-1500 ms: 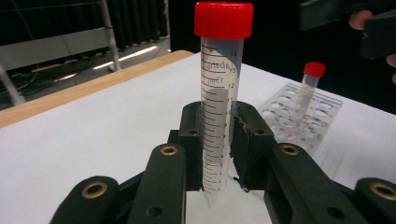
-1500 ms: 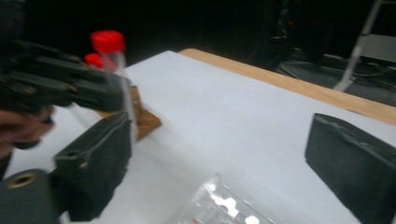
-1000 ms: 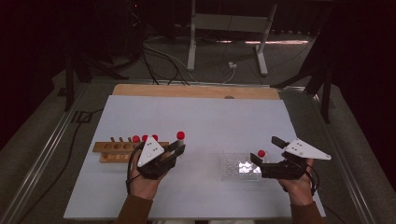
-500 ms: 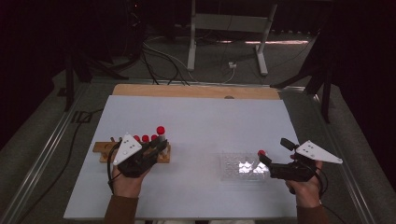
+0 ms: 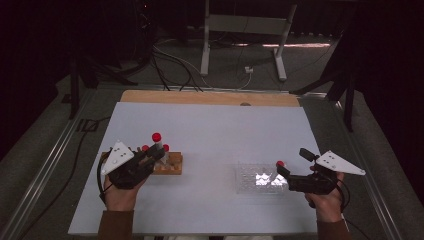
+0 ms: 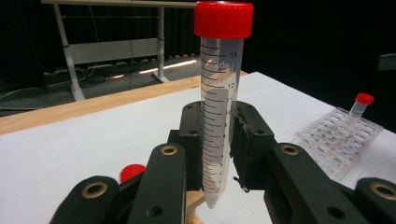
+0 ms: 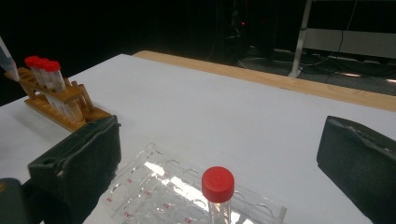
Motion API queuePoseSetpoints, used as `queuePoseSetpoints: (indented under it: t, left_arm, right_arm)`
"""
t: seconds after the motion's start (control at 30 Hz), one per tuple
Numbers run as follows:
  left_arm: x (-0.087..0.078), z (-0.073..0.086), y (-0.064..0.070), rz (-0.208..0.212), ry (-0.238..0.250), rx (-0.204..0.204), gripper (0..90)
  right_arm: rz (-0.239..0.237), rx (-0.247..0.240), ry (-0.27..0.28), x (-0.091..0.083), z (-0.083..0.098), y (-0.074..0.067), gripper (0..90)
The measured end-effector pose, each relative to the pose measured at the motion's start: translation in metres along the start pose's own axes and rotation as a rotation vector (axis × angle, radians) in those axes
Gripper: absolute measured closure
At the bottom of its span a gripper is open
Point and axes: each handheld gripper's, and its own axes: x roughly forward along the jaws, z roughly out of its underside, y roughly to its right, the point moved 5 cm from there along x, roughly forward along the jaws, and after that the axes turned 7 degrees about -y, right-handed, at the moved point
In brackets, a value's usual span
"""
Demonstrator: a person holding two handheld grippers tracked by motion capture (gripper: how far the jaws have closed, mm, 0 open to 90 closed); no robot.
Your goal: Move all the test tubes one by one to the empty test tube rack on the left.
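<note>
Worktop (image 5: 215, 125) in the high view is a white sheet with a strip of pale wood along its far edge, standing on grey floor in a dark room; cables and a white metal stand lie beyond it. The left hand-held gripper (image 5: 155, 152) hangs over a low wooden tube rack (image 5: 170, 164) near the left side, pinching a clear graduated plastic tube with a red screw cap (image 5: 157, 140) upright just above the rack, beside the red caps of tubes already standing there. Toward the right, well apart, a clear plastic well tray (image 5: 255, 179) lies flat with a small red-capped tube (image 5: 280, 163) at its right end, and the right hand-held gripper (image 5: 290, 167) sits just beside it. The middle and far half of the sheet are bare.

Left gripper view: the black jaws are pressed onto the lower half of the graduated tube (image 6: 219, 107), its pointed tip hanging free below the pads, a red cap (image 6: 132, 171) just below left, the tray (image 6: 338, 137) far right.

Right gripper view: the jaws stand spread wide, the small tube (image 7: 218, 186) upright in the tray (image 7: 154, 186) between them, touching neither pad; the wooden rack (image 7: 65, 105) stands far left.
</note>
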Motion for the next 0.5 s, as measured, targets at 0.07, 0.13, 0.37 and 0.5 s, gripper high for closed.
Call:
queuePoseSetpoints:
  t: [0.07, 0.13, 0.37, 0.5]
  left_arm:
    - [-0.003, 0.000, -0.004, -0.009, 0.006, -0.008, 76.2]
    - [-0.007, 0.000, -0.009, -0.019, 0.013, -0.018, 76.2]
    - [-0.018, 0.003, -0.027, -0.078, 0.034, -0.034, 76.2]
    - [-0.022, 0.007, -0.038, -0.125, 0.030, -0.040, 76.2]
  right_arm:
    - [0.000, 0.001, 0.001, 0.000, 0.000, 0.000, 0.0]
    - [-0.001, 0.002, 0.003, 0.000, 0.000, 0.000, 0.0]
    - [-0.003, 0.006, 0.008, 0.000, 0.000, 0.001, 0.0]
    - [-0.004, 0.007, 0.009, 0.000, 0.000, 0.000, 0.0]
